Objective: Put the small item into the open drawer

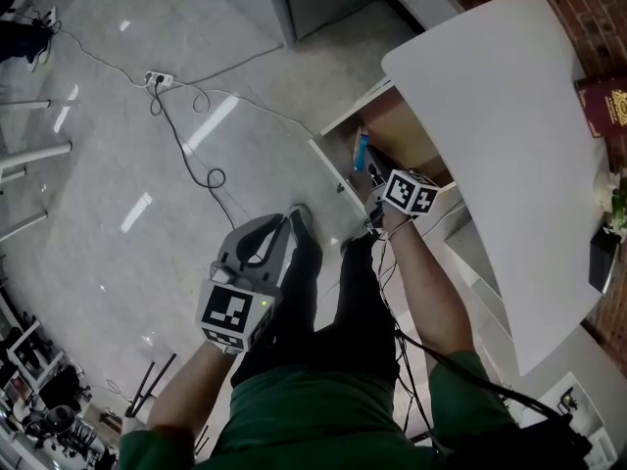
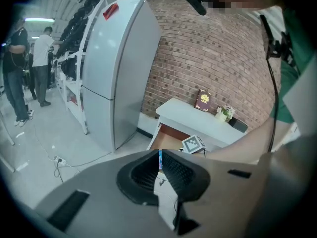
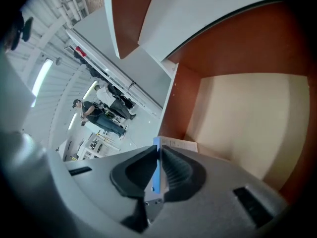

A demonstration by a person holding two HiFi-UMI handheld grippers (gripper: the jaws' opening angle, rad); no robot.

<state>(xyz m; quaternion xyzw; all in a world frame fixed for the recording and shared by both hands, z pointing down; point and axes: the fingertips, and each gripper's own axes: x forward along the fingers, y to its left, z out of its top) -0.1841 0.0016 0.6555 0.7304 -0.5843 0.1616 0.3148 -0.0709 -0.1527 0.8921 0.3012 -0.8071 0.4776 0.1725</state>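
Blue item (image 3: 156, 166) — at open drawer (image 3: 247, 118)

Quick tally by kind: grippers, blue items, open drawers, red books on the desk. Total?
Grippers: 2 (left gripper, right gripper)
Blue item: 1
Open drawer: 1
Red book: 1
Total: 5

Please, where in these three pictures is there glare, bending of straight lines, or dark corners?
Head view: white streaks of glare lie on the glossy floor. Left gripper view: the wide lens bows the fridge and darkens the corners. Right gripper view: the drawer is evenly lit, the blue item looks sharp, and the edges of the picture are dark.
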